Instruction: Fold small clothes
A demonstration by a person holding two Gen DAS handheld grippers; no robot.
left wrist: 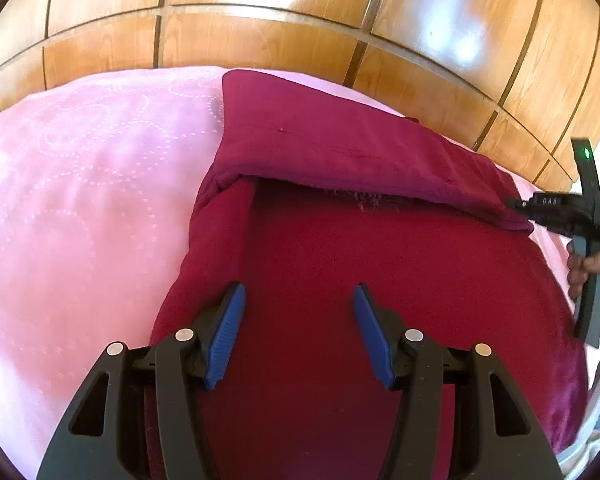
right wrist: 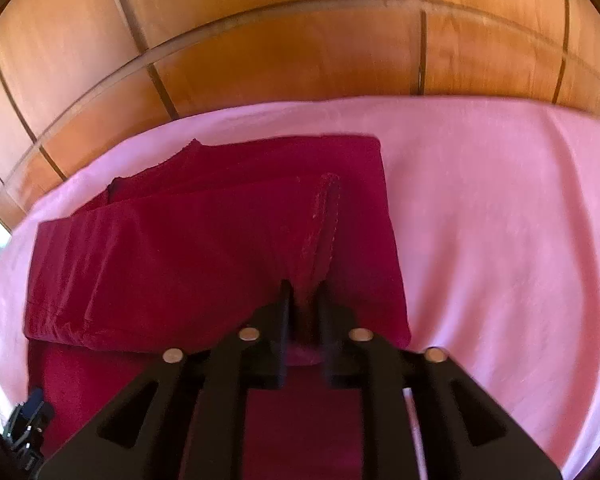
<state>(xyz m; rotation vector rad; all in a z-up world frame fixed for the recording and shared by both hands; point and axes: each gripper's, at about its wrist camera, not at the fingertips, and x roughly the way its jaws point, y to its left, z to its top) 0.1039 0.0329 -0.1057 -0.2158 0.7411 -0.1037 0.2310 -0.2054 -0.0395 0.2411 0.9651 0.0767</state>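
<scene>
Dark red garment (left wrist: pixel 340 264) spread flat on the pink bedspread (left wrist: pixel 80 200), far portion folded back toward the near side as a flap (left wrist: pixel 340 148). Flap's free edge running across the cloth, frayed stitching visible near its middle; left end of the fold bunched over a narrow strip turned in along the garment's left edge. Far left corner of the flap square and crisp, close to the wooden panelled wall (left wrist: pixel 260 12).

Right hand-held gripper (right wrist: pixel 305 292) pressed together on the garment, pinching a ridge of hemmed fabric between its dark fingers; in the left wrist view, seen at the flap's right corner (left wrist: pixel 518 205), person's hand (left wrist: pixel 592 276) around its handle. Left hand-held gripper (left wrist: pixel 299 300) spread wide over the near, single-layer part, blue pads (left wrist: pixel 228 332) apart, nothing between them; contact with the cloth not discernible.

Broad bare bedspread left of the garment in the left wrist view, and right of it in the right wrist view; only a narrow pink band between the flap's far edge and the wall.
</scene>
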